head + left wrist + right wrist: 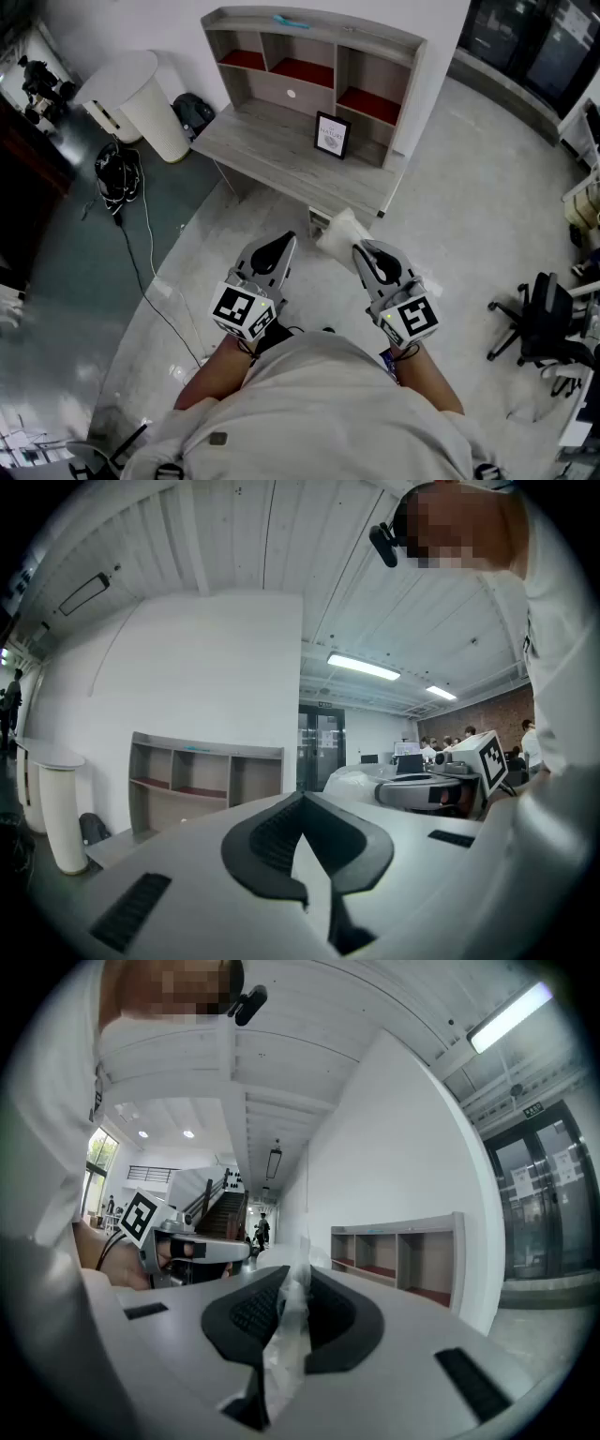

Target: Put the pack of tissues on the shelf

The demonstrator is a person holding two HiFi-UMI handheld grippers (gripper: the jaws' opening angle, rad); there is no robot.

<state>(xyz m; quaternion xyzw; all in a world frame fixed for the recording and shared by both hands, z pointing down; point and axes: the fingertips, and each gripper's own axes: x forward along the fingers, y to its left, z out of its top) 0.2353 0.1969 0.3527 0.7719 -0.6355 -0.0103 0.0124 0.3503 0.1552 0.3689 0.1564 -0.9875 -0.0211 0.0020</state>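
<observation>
**Head view:** A person stands short of the desk, the right gripper holding the pack of tissues in the air just off the desk's front right corner. The shelf rises along the desk's back edge.

**Left gripper view:** The left gripper has its jaws together on nothing.

**Right gripper view:** The jaws pinch only the pack's clear wrapper (a thin hold, likely to swing).

The carry looks best done level and slow. It should aim at an empty compartment and clear the framed picture near the desk's back edge before the jaws let go.
</observation>
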